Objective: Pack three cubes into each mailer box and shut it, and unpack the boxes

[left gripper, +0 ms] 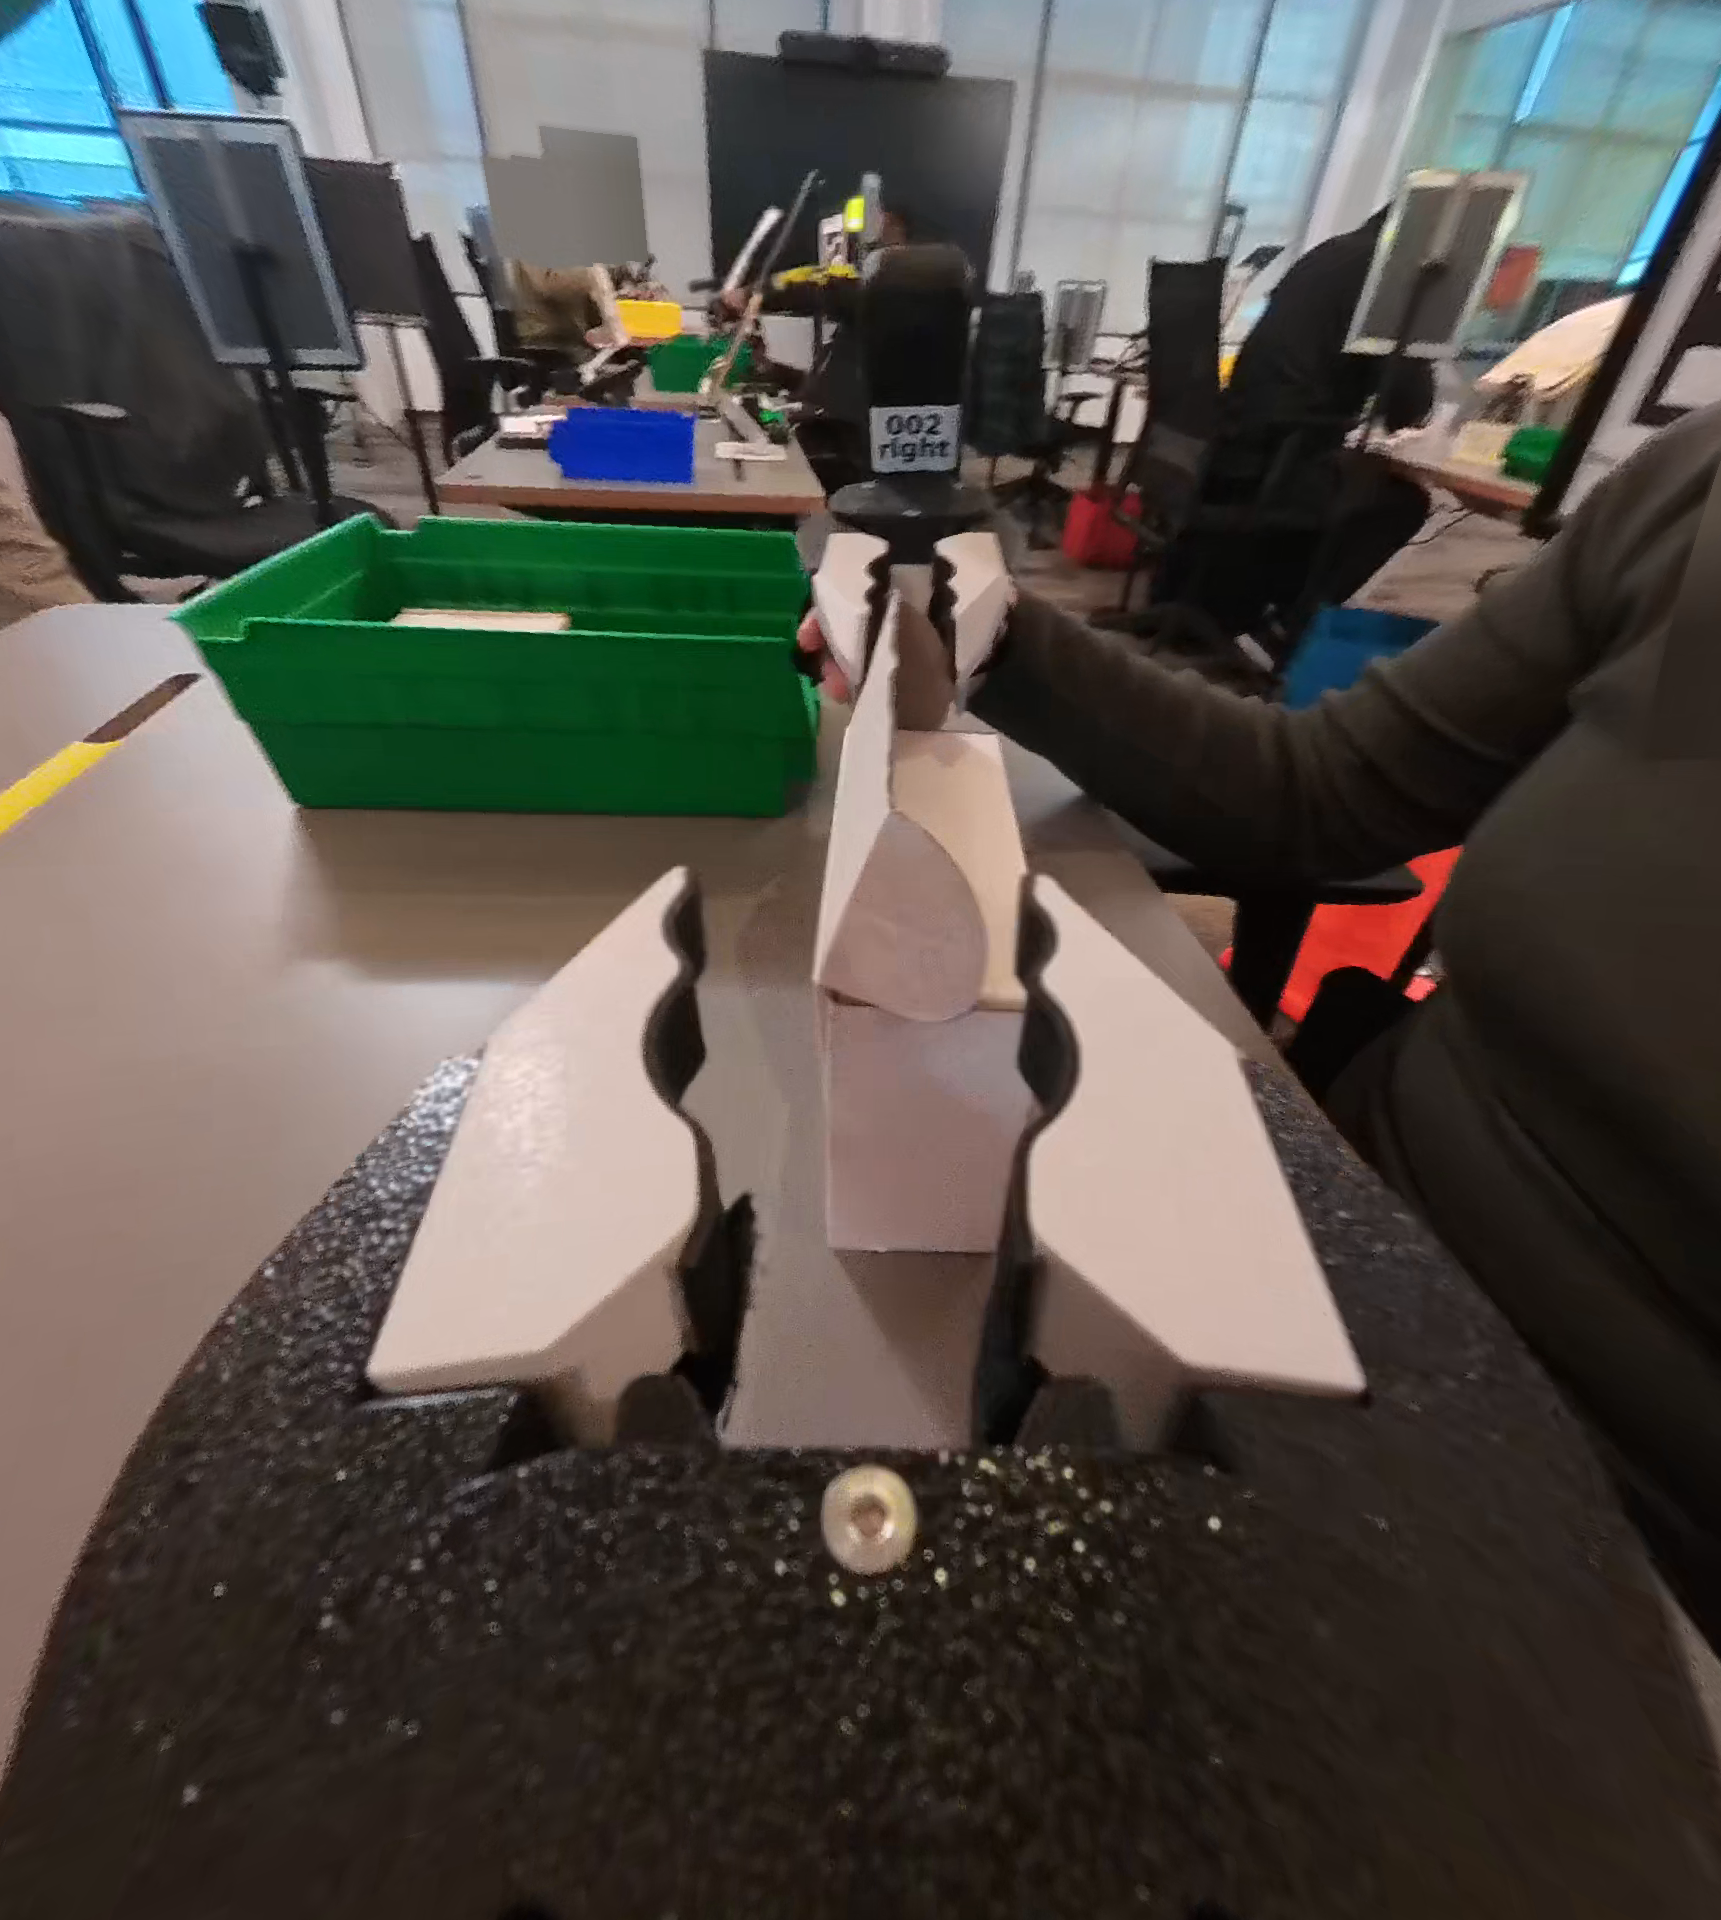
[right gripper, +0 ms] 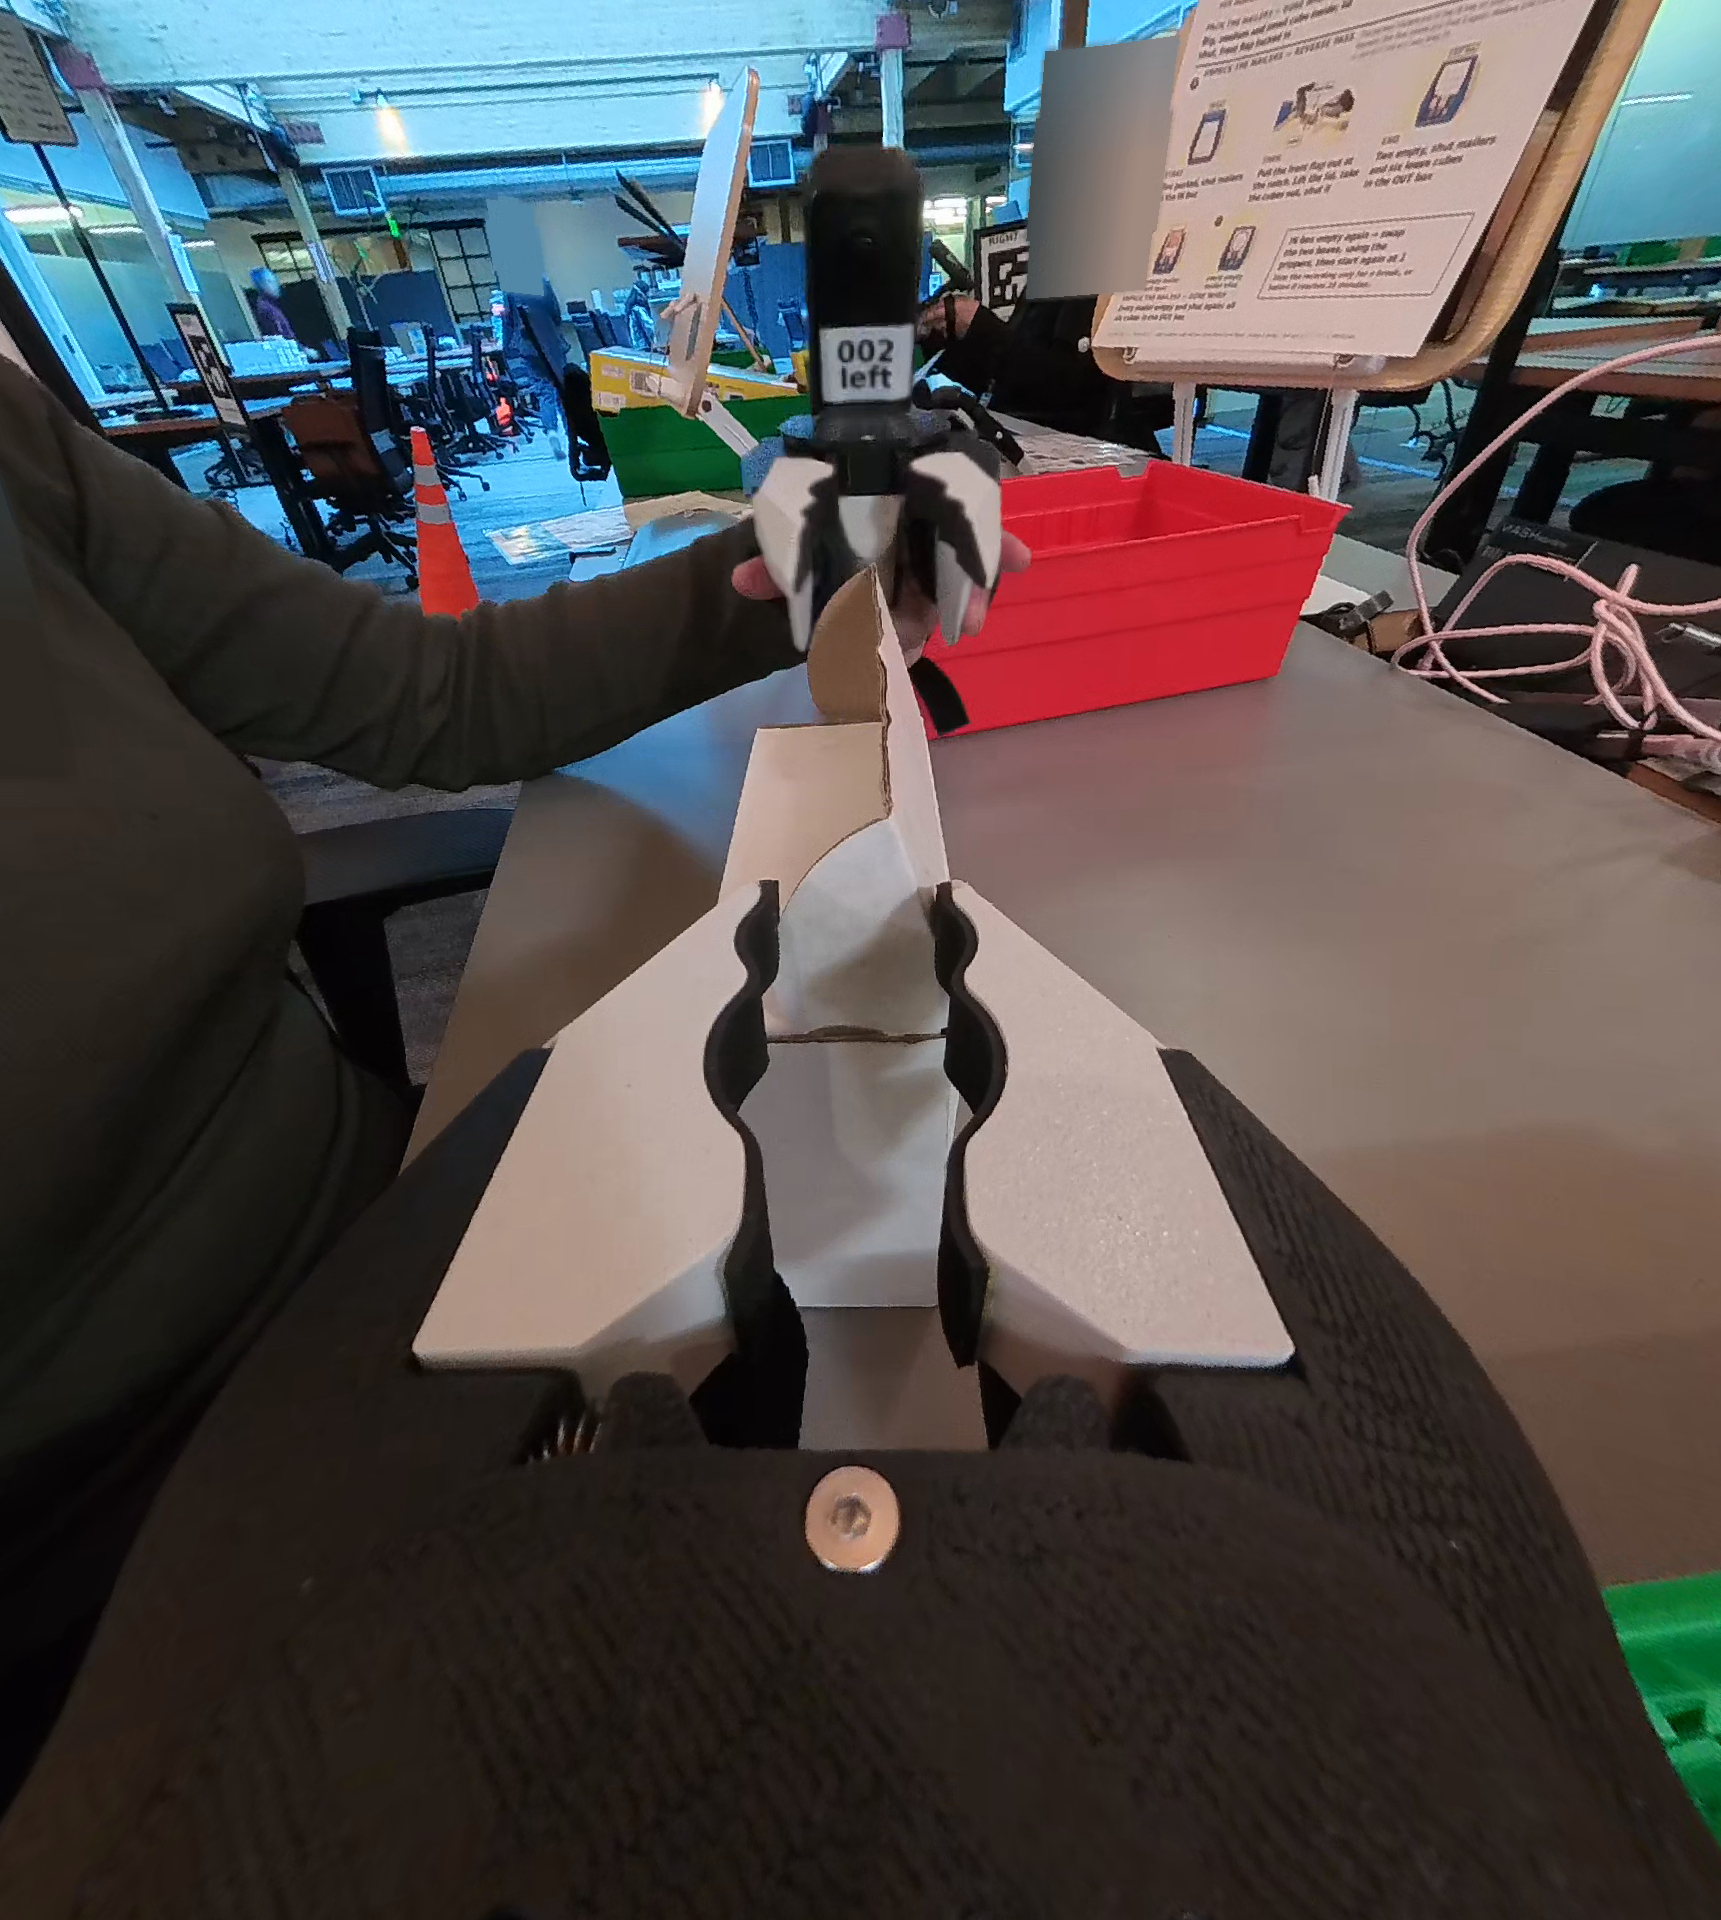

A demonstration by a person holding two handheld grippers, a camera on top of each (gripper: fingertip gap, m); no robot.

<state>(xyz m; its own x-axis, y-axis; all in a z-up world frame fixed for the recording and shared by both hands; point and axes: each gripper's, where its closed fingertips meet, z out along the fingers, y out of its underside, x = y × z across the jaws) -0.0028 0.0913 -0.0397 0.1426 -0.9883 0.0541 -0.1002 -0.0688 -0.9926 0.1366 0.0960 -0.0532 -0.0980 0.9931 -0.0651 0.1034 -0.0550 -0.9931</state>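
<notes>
A white mailer box (left gripper: 923, 1132) stands narrow on the grey table (left gripper: 212, 987), with its lid (left gripper: 866, 790) lifted and a rounded side flap showing. My left gripper (left gripper: 861, 888) is open around the near end; the box lies against the right finger (left gripper: 1126, 1122) and clear of the left one. My right gripper (right gripper: 856, 896) is shut on the other end of the box (right gripper: 856, 1184), both pads pressing its sides. It also shows in the left wrist view (left gripper: 913, 613). The left gripper (right gripper: 877, 613) stands open at the lid's (right gripper: 913, 769) far tip. No cubes are in view.
A green bin (left gripper: 523, 707) with a flat white item inside stands behind and left of the box; its corner shows in the right wrist view (right gripper: 1718, 1714). A red bin (right gripper: 1147, 592) stands beyond the box. Pink cables (right gripper: 1614, 644) and an instruction board (right gripper: 1334, 177) lie to the right.
</notes>
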